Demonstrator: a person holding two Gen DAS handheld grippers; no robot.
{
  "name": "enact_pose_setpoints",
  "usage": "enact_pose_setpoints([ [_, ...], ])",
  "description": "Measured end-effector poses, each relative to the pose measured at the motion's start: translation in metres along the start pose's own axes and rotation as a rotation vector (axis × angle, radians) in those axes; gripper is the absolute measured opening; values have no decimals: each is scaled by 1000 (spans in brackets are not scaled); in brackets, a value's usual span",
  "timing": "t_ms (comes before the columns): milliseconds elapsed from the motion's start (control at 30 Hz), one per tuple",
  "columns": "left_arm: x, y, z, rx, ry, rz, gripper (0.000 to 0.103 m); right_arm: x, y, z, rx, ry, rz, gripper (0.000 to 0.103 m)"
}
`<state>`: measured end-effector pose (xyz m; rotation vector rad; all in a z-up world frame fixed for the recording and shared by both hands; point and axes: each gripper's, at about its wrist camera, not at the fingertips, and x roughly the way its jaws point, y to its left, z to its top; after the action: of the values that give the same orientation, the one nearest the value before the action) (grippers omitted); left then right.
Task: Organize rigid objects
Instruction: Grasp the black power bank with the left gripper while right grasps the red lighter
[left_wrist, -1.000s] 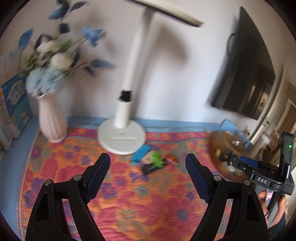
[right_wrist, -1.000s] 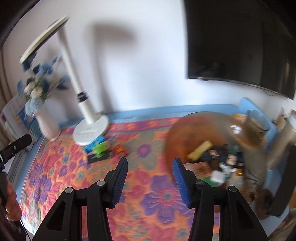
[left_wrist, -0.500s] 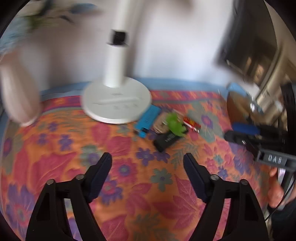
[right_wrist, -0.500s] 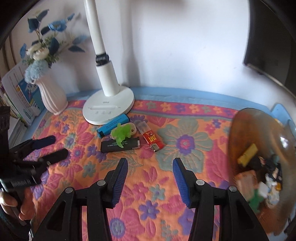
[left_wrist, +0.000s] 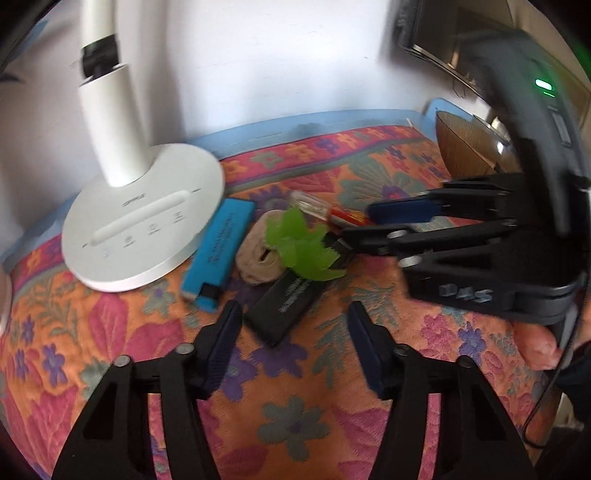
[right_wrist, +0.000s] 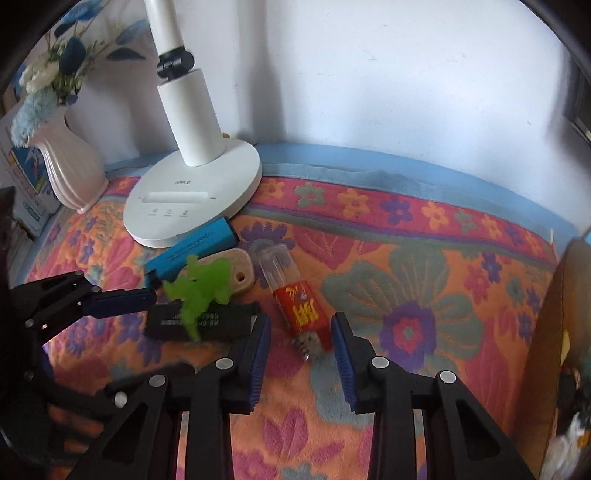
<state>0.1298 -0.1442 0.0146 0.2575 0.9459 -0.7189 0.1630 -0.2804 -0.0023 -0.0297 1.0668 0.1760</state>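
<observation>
While both grippers pointed down at the floral cloth (right_wrist: 424, 280), their jaws were closing, neither yet pressing on anything. Right gripper (right_wrist: 300, 341): pads either side of the near end of the red lighter (right_wrist: 300, 309), gap visible on both sides, no contact. Left gripper (left_wrist: 293, 334): jaws apart, just short of the near end of the black lighter (left_wrist: 286, 301); nothing between the pads. Cluster sat beside the white lamp base (right_wrist: 192, 201): blue lighter (right_wrist: 192, 247) touching the base edge, beige tag (right_wrist: 236, 267) next to it, green toy figure (right_wrist: 201, 288) lying on top of the black lighter. Amber bowl (left_wrist: 461, 147) stood well off to the right at the cloth's edge. White ribbed vase (right_wrist: 70, 170) with blue flowers stood left of the lamp.
</observation>
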Motion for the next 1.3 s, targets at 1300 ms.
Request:
enact_pose_setpoints([
  [1300, -76, -83, -111, -159, 16, 211, 30, -95, 34, -163, -23, -53, -34, 46],
])
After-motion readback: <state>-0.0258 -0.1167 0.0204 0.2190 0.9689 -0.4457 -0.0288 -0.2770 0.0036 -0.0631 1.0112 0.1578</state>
